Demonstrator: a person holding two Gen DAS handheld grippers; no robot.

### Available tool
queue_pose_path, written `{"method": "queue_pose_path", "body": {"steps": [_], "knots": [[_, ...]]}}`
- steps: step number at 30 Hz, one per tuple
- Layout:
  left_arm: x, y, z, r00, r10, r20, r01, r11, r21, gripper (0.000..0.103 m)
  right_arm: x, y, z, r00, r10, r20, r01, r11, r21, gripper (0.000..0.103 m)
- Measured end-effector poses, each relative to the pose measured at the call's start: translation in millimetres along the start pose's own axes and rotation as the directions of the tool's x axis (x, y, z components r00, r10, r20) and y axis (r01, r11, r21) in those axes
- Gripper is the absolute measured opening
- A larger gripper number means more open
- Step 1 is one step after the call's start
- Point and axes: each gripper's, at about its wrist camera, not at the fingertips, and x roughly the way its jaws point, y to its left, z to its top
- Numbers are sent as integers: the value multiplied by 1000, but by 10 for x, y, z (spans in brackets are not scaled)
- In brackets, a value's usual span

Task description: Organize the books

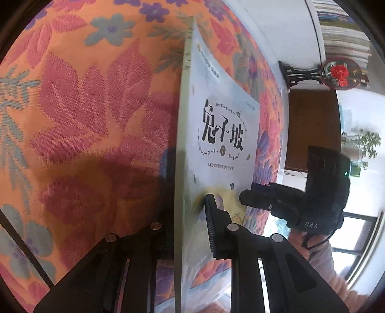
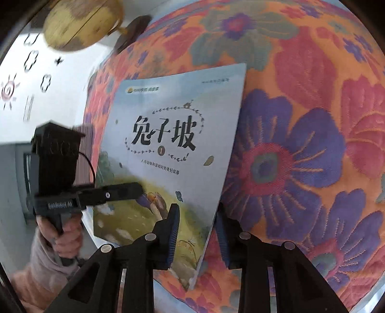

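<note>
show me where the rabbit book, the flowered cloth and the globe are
Book (image 2: 168, 134): right wrist view, on the cover title.
Flowered cloth (image 1: 84, 101): left wrist view, on a red leaf.
Globe (image 2: 81, 21): right wrist view, on its sphere.

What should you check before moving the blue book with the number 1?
1. Left gripper clamped on the book at its spine: ok.
2. Right gripper squeezing the opposite edge: cannot tell; it straddles the edge, contact unclear.
3. Title upright and readable: ok.
4. Book lifted off the flowered cloth: cannot tell.
5. Free slot on the far bookshelf: cannot tell.
</note>
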Motion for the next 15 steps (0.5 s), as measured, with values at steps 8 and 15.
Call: {"method": "queue_pose_path", "body": {"steps": [8, 15], "knots": [[45, -172, 203, 994, 87, -66, -84, 996, 44, 20, -30, -528, -62, 959, 282, 43, -284, 954, 92, 29], [22, -346, 191, 985, 175, -4, -173, 978, 115, 24, -46, -604, -187, 944, 321, 69, -327, 939, 105, 28]]}}
